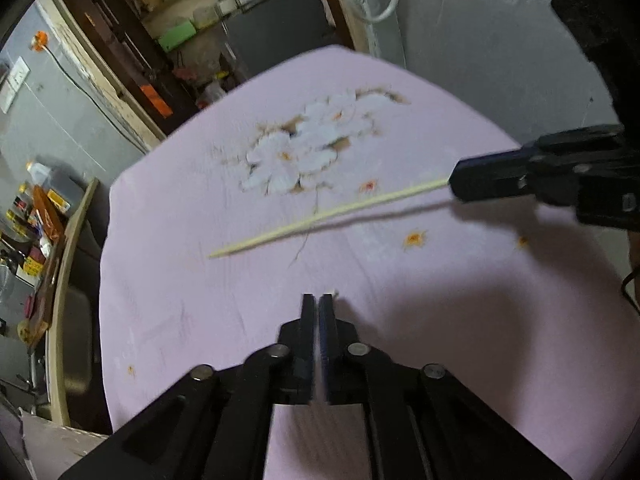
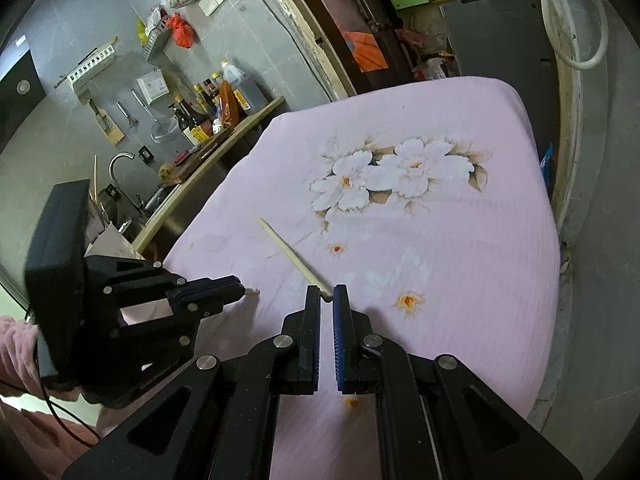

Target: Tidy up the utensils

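Right wrist view: right gripper point(image 2: 326, 294) clenched on one chopstick point(image 2: 289, 252) mid-tablecloth point(image 2: 500, 240), left gripper point(image 2: 244, 289) pinching a second stick's tip point(image 2: 253, 291) near the left edge; next, pairing them demands careful alignment.

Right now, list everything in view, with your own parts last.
cloth: one, pink with white flowers, covers the table
chopstick: one, pale wood, slanted over the cloth, near end in the right gripper
pale tip: one, sticks out of the left gripper; rest hidden
bottles: several, dark and amber, counter at left
faucet: one, silver, by the counter
red bag: one, hanging on the grey wall
sleeve: one, pink, behind the left gripper
left gripper: black, shut on the pale tip
right gripper: black, shut on the chopstick
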Demonstrator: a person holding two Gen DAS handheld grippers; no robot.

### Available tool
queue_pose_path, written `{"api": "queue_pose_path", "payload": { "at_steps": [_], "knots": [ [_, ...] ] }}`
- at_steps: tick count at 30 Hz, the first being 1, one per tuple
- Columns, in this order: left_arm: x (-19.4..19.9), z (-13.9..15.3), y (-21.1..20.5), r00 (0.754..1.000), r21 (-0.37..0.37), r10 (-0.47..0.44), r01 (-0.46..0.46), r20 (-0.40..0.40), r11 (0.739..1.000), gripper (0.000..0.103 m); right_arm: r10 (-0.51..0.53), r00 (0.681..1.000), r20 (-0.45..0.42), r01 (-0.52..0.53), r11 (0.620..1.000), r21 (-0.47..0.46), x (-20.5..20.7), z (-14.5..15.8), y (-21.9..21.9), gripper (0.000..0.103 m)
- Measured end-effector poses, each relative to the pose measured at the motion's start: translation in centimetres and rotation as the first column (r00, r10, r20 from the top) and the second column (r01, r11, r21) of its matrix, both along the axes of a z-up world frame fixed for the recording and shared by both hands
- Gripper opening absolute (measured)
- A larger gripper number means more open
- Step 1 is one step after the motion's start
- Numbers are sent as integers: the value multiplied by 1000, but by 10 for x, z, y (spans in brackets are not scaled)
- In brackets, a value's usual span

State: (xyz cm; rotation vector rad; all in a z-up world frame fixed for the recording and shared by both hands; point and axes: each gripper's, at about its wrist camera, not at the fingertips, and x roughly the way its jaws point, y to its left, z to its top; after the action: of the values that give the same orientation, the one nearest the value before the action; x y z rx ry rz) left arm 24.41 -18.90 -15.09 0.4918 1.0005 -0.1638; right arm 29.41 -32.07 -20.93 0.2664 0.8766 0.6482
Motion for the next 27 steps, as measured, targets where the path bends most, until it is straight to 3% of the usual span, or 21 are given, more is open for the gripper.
{"api": "queue_pose_path", "payload": {
  "at_steps": [2,10,12,15,19,27],
  "knots": [
    [1,-3,1,1000,17,-10,11,-12,1000,30,9,1000,0,-9,1000,7,0,-1,1,6],
    [12,-3,8,996,15,-21,22,-86,1000,33,48,999,4,-48,998,48,10,-8,-5,6],
    [16,-3,8,993,13,-32,33,-112,999,31,55,999,0,-55,997,58,14,-10,-6,6],
    [16,-5,1,985,20,-86,90,-150,996,17,64,998,-2,-64,995,75,20,-13,-9,6],
    [7,-10,-14,975,130,-179,197,-134,972,12,67,998,1,-67,994,91,22,-14,-7,6],
    [11,-4,-16,965,101,-221,235,-139,967,9,58,998,5,-58,990,126,17,-16,-10,6]
  ]
}}
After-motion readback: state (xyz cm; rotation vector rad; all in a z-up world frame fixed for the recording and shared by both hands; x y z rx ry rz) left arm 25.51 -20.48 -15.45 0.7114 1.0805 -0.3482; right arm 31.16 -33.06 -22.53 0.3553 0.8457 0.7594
